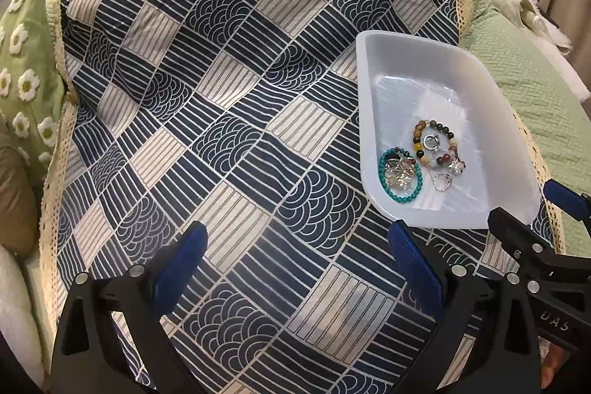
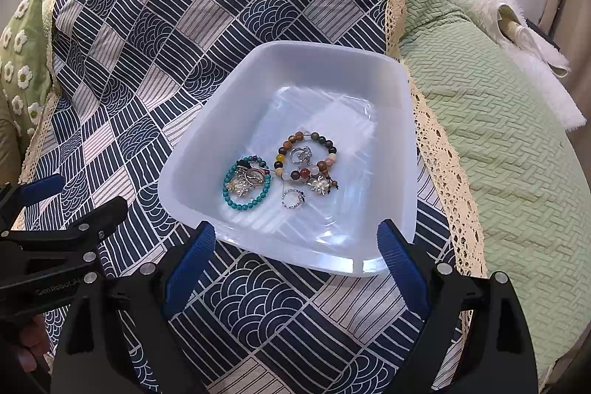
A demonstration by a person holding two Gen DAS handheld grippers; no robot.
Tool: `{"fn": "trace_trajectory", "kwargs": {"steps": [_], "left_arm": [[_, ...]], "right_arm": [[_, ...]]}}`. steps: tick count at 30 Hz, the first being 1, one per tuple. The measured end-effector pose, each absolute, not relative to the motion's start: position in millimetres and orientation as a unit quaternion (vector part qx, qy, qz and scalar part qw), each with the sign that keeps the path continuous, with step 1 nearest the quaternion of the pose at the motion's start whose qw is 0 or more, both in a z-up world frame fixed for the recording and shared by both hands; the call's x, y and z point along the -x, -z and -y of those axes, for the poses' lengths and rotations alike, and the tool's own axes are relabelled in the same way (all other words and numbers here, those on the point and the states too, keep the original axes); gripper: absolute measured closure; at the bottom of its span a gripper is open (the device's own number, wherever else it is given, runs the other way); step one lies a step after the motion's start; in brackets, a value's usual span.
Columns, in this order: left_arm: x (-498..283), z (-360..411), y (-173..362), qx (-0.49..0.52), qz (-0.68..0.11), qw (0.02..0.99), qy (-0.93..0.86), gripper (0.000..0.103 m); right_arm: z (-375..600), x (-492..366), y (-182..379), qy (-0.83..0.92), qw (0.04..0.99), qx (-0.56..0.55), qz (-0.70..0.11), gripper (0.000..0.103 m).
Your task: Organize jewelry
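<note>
Clearly light, small and loose: a turquoise beaded bracelet (image 2: 246, 189) ringed around a heap of little silver-and-gold charms and rings (image 2: 248, 180), a mixed brown, amber and red stone-bead bracelet (image 2: 306, 157) touching it on the right, and a thin silver ring (image 2: 293, 199) lying just in front. All sitting in the near half of a shallow translucent white plastic tray (image 2: 314, 61). Likely to roll and snag, the beads being hard and slick on elastic; best pinched across a bracelet's strand at its free outer edge, the ring across its band. Probably easy to drag the tangled charms along. Tray itself light, likely to slide on cloth. Underneath, a navy-and-cream patchwork cloth with lace trim (image 1: 236, 106), soft and rumpled, spread over a green quilted cover (image 2: 498, 143); a green daisy cushion (image 1: 22, 61) off to the left. Left gripper (image 1: 297, 257) spread wide, empty, over bare cloth beside the tray; right gripper (image 2: 295, 253) likewise parted and empty, at the tray's near rim.
</note>
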State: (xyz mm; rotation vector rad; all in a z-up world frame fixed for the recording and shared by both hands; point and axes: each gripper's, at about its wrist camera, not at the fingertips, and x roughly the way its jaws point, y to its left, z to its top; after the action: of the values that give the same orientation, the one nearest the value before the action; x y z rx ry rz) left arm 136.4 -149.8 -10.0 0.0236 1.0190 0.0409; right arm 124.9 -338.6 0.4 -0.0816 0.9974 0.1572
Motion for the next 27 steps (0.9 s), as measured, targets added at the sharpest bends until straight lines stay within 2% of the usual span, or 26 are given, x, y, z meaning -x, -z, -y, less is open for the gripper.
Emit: {"fn": "trace_trajectory", "kwargs": {"steps": [27], "left_arm": [[-135.7, 144.8, 8.1, -0.002, -0.483, 0.875, -0.016, 0.009]], "right_arm": [[338.7, -124.8, 0.0, -0.075, 0.874, 0.038, -0.479, 0.015]]}}
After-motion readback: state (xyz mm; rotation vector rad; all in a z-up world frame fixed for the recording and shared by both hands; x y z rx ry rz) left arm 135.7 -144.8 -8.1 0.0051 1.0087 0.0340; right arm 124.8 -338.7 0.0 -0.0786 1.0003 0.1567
